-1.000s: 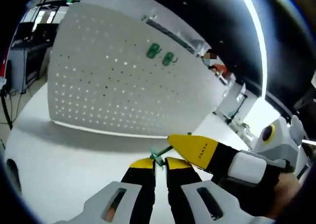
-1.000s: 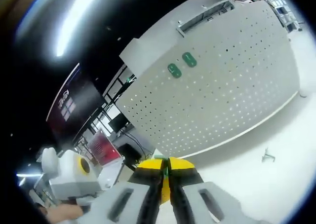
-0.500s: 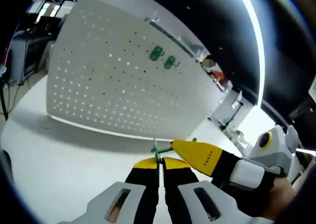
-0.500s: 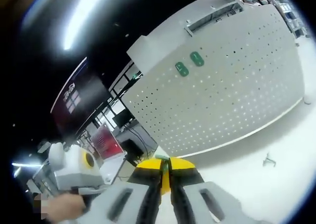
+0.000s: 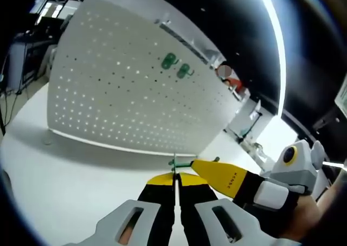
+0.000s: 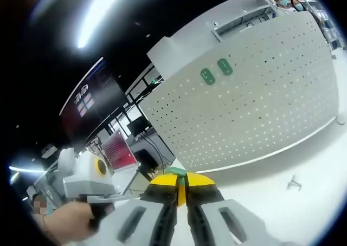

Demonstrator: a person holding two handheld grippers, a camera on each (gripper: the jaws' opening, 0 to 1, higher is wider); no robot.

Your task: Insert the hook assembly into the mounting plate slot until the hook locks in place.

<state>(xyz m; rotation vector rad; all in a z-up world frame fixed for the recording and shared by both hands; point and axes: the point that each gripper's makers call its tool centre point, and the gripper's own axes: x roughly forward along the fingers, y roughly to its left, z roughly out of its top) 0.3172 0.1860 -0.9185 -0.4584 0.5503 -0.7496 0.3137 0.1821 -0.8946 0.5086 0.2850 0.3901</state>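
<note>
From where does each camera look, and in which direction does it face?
Left gripper view: rides on the left gripper, facing the white pegboard; the right gripper enters from the right, held by a hand.
Right gripper view: rides on the right gripper, facing the pegboard too; the left gripper's housing and a hand show lower left.
Shared: the pegboard with two green hooks and the white table.

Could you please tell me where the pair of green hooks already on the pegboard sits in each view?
Left gripper view: the green hooks sit upper centre, near the pegboard's top edge.
Right gripper view: the green hooks sit upper right of centre, again near the top edge.
Shared landmark: the white pegboard standing on the table.
</note>
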